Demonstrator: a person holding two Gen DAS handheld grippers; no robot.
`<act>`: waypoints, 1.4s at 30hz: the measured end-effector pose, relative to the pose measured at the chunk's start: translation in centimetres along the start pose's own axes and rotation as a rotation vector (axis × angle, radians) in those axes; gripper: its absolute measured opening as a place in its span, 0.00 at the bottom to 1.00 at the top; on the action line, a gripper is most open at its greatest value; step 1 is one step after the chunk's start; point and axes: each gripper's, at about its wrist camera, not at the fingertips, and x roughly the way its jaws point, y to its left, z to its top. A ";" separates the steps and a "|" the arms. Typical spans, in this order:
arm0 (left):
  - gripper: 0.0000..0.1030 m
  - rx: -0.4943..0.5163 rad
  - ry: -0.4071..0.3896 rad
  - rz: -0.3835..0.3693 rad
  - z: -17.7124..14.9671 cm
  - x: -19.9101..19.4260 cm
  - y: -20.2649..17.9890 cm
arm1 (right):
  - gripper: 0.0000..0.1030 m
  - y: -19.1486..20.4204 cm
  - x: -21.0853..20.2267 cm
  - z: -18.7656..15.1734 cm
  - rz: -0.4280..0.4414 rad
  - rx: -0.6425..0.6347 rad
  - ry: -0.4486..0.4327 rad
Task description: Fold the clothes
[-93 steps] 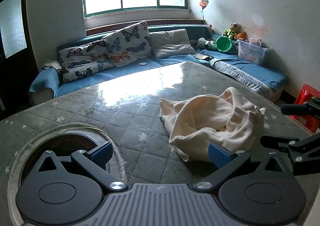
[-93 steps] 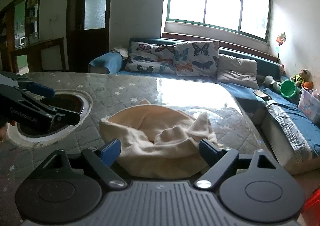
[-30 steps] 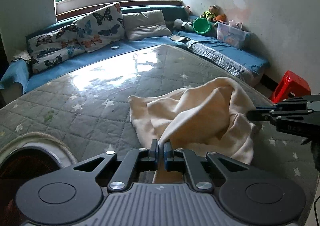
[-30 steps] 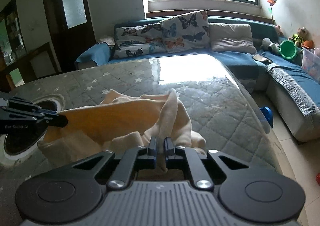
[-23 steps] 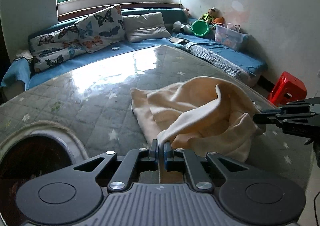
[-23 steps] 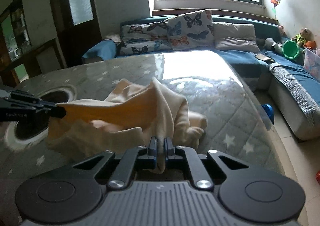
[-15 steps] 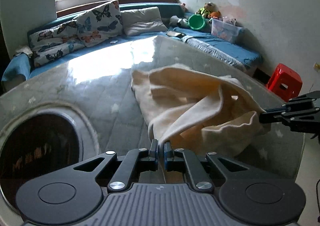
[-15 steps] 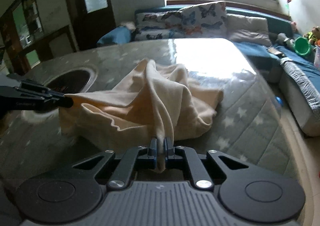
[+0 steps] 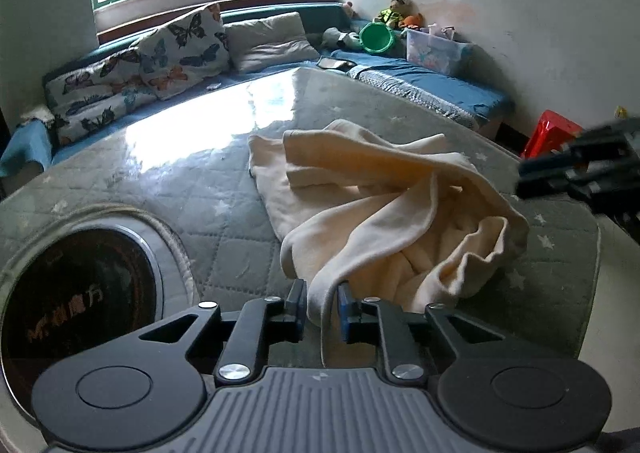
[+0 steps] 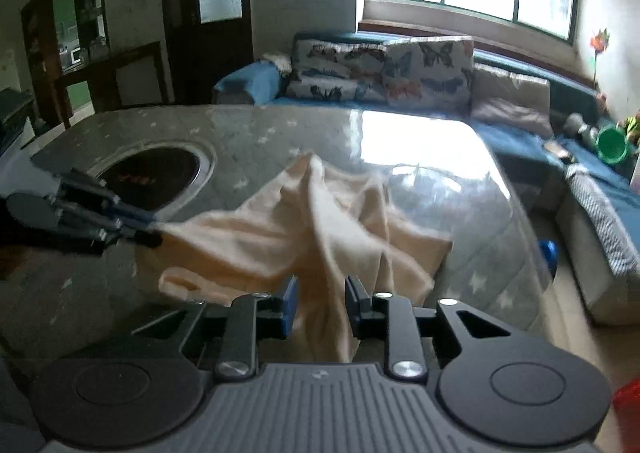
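Note:
A cream garment [image 9: 380,213] lies crumpled on the grey quilted table cover [image 9: 224,221]. In the left wrist view my left gripper [image 9: 321,303] has a hanging edge of the cloth between its blue pads; the jaws are opening and small gaps show beside the cloth. My right gripper [image 10: 321,303] stands the same way at the garment [image 10: 280,237], jaws opening with a fold still between them. Each gripper shows in the other's view: the right gripper [image 9: 580,169] blurred beyond the cloth's right end, the left gripper [image 10: 100,221] at its left corner.
A round dark opening [image 9: 76,301] is set in the table left of the garment. The table's edge drops off close on the right, with a red stool [image 9: 554,129] beyond. Butterfly cushions [image 9: 180,49], a green bowl [image 9: 376,39] and a clear box [image 9: 434,51] line the blue bench.
Both pairs of jaws, shut on the cloth a moment ago, have parted. The garment, stretched between the grippers before, now sags in folds on the table.

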 end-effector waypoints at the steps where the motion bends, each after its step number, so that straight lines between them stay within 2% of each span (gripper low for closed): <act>1: 0.19 0.007 -0.005 -0.003 0.0 0.0 -0.2 | 0.27 0.0 0.4 0.5 0.000 -0.006 -0.010; 7: 0.22 0.046 -0.030 -0.021 0.6 0.1 -1.5 | 0.33 0.8 5.0 3.5 0.022 -0.057 -0.010; 15: 0.23 0.080 -0.025 -0.069 1.0 1.6 -3.0 | 0.32 2.4 12.0 5.1 0.028 -0.115 0.083; 17: 0.23 0.088 -0.023 -0.083 1.1 2.2 -3.4 | 0.21 2.3 13.0 4.9 0.004 -0.113 0.094; 18: 0.23 0.093 -0.021 -0.091 1.1 2.4 -3.7 | 0.09 2.0 13.0 4.7 -0.005 -0.103 0.093; 21: 0.29 0.117 -0.021 -0.110 1.3 3.1 -4.5 | 0.03 0.5 12.0 4.3 -0.018 -0.057 0.077; 23: 0.36 0.134 -0.028 -0.117 1.5 3.7 -5.2 | 0.03 -0.5 10.7 4.0 -0.048 -0.038 0.050; 28: 0.37 0.173 -0.043 -0.103 2.3 5.3 -6.6 | 0.03 -3.6 7.4 2.9 -0.131 0.029 0.010; 34: 0.37 0.240 -0.063 -0.135 2.6 6.9 -8.2 | 0.03 -6.7 3.8 0.2 -0.236 0.110 -0.001; 42: 0.38 0.275 -0.065 -0.202 2.6 8.2 -9.6 | 0.03 -9.9 1.0 -4.9 -0.367 0.275 0.039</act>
